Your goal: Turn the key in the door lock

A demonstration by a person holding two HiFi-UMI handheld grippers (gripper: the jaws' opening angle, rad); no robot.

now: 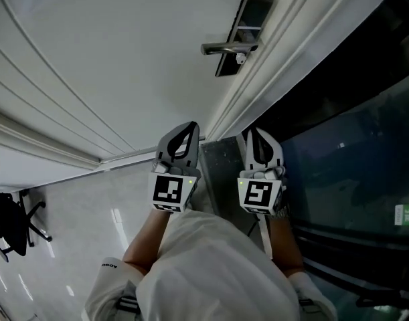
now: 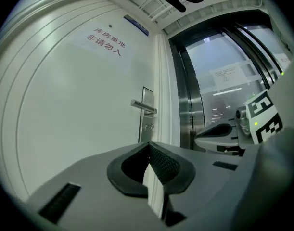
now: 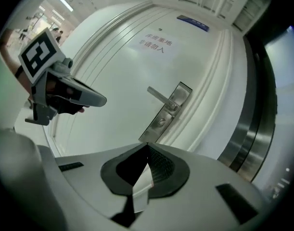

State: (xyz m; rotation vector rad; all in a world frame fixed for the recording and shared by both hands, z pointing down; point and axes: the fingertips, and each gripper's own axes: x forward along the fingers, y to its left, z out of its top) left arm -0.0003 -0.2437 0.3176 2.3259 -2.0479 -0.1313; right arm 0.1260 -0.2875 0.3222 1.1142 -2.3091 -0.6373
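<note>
Grey jaws of the left gripper (image 1: pixel 191 127) and the right gripper (image 1: pixel 253 132) are pressed shut, and nothing is held in them. Both are held up near the person's body, well apart from the white door (image 1: pixel 110 59). Farther off, the lock (image 1: pixel 240 58) is seen just under the metal handle (image 1: pixel 229 47); whether a key is in it cannot be told. For a good turn, one gripper should be opened, lined up straight with the lock, then closed gently.
</note>
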